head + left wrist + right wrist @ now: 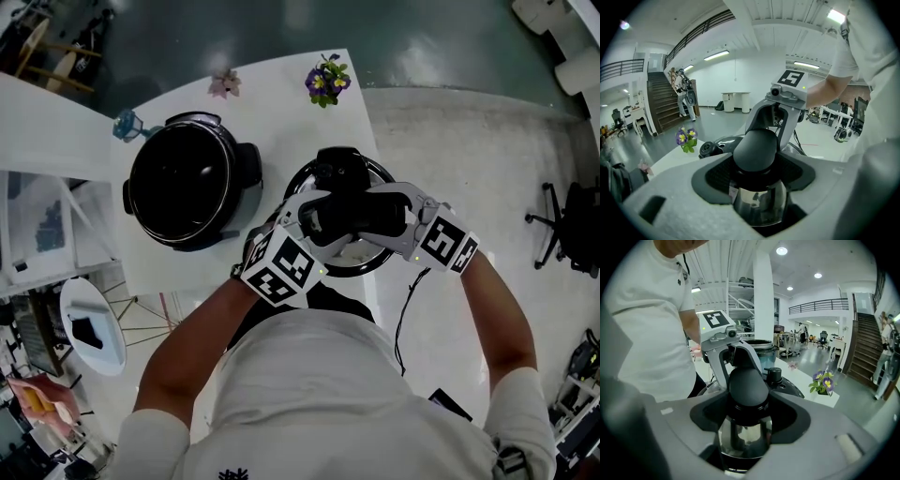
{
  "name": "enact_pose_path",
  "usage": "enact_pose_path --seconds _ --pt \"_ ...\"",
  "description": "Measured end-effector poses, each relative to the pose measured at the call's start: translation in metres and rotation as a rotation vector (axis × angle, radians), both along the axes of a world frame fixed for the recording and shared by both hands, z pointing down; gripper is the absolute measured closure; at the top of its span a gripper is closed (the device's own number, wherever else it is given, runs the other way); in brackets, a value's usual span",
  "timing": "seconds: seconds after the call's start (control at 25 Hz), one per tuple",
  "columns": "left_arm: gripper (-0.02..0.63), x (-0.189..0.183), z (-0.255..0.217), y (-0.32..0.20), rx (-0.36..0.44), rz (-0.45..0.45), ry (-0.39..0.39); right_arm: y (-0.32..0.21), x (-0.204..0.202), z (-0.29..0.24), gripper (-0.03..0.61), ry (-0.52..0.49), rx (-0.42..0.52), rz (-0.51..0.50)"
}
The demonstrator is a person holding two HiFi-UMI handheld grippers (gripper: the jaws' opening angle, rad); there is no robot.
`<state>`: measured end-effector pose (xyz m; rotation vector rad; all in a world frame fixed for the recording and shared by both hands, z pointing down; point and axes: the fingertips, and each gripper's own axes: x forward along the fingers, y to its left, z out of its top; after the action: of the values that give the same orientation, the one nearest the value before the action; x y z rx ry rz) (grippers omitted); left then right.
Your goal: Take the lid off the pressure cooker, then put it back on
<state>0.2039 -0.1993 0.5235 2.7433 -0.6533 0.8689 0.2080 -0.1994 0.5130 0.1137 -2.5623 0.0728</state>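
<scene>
The black pressure cooker pot point(191, 182) stands open on the white table point(281, 103), left of centre. To its right both grippers hold the round lid point(373, 261) in the air by its black handle point(349, 216). My left gripper point(314, 223) is shut on the handle from the left, and my right gripper point(394, 217) from the right. In the left gripper view the jaws point(757, 180) close round the handle point(756, 149), the right gripper point(783, 105) opposite. The right gripper view shows its jaws point(746, 423) on the handle point(747, 385), the lid's valve point(774, 375) and the pot point(763, 348) beyond.
Purple flowers point(326, 80), a pink flower point(224, 84) and a small blue object point(128, 124) sit along the table's far edge. A black cable point(405, 309) hangs by the person's right arm. An office chair point(562, 225) stands on the floor at right.
</scene>
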Motion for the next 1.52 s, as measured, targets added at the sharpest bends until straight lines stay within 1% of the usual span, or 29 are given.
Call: enact_pose_path --seconds 0.44,0.68,1.0,1.2,1.36,1.52 --pt "0.324 -0.022 -0.071 0.002 0.006 -0.015 0.022 0.002 -0.023 -0.073 0.307 -0.032 0.027 -0.02" --pt "0.325 -0.043 -0.111 0.003 0.003 -0.028 0.032 0.003 -0.043 -0.116 0.307 -0.03 0.072 -0.065" --pt "0.325 -0.094 -0.151 0.005 0.039 -0.048 0.022 0.006 -0.094 -0.154 0.308 -0.06 0.1 -0.096" --pt "0.325 -0.134 -0.167 0.005 0.055 -0.069 0.018 0.006 -0.13 -0.165 0.308 -0.06 0.094 -0.109" --pt "0.325 -0.167 -0.177 0.003 0.068 -0.081 0.009 0.005 -0.166 -0.178 0.308 -0.092 0.108 -0.128" --pt "0.325 -0.198 -0.186 -0.001 0.072 -0.086 0.003 0.0 -0.195 -0.185 0.308 -0.086 0.107 -0.132"
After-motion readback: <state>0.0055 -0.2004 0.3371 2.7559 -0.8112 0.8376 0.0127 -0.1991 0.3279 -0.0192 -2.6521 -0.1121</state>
